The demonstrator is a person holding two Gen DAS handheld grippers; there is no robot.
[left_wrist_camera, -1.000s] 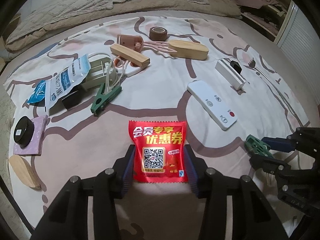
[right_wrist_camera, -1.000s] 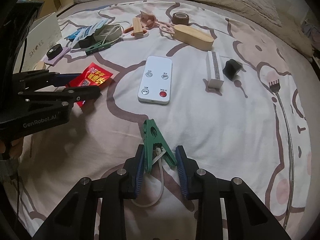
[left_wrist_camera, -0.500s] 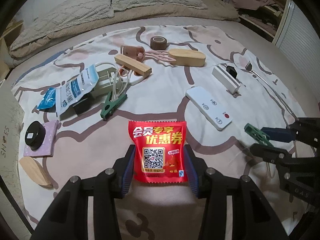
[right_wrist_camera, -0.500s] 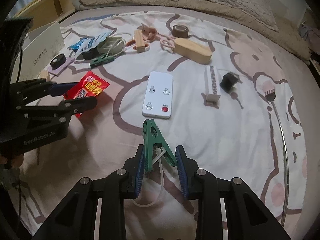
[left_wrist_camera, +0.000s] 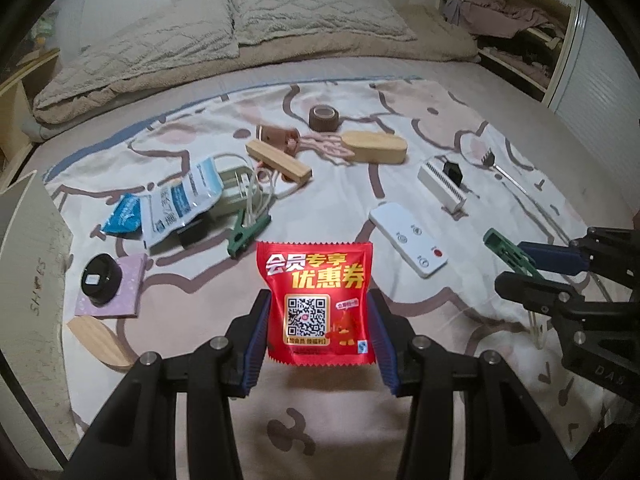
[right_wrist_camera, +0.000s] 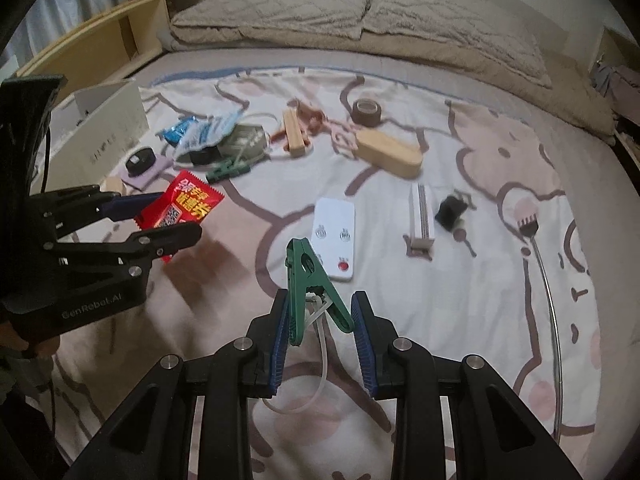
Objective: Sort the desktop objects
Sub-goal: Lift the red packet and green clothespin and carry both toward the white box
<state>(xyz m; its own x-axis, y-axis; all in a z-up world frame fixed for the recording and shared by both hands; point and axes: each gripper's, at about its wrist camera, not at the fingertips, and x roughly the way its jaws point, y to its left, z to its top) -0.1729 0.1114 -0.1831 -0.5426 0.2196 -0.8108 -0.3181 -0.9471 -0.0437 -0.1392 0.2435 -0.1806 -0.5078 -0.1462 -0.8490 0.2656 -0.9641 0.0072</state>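
Gripping a red snack packet [left_wrist_camera: 319, 304] by its two side edges, the left gripper [left_wrist_camera: 319, 338] holds it clear of the bed [left_wrist_camera: 400, 76], blue-padded fingers [left_wrist_camera: 256, 344] pressed against the packet. In the right wrist view the right gripper [right_wrist_camera: 320, 338] has its fingers clamped on the handles of a green clip [right_wrist_camera: 310, 284], lifted above the patterned sheet [right_wrist_camera: 460, 300] with a pale cord [right_wrist_camera: 316, 364] dangling below it. Just beyond the clip lies a white remote [right_wrist_camera: 335, 227] with a red button, flat on the sheet. To its right stands a white ribbed block [right_wrist_camera: 421, 218] with a small black piece [right_wrist_camera: 450, 210] beside it, and further right a metal fork-tipped rod [right_wrist_camera: 548, 296] runs along the sheet. On the near left of the left wrist view sit a black puck [left_wrist_camera: 100, 278] on a lilac pad [left_wrist_camera: 124, 292], a wooden oval [left_wrist_camera: 100, 344] nearer, and a cardboard box [left_wrist_camera: 28, 280] at the edge. Farther back are a second green clip [left_wrist_camera: 246, 234], blue-and-white sachets [left_wrist_camera: 176, 204], a wooden block [left_wrist_camera: 278, 160], an oval wooden box [left_wrist_camera: 376, 146] and, farthest, a brown tape roll [left_wrist_camera: 323, 118], with pillows [left_wrist_camera: 240, 28] at the head of the bed.
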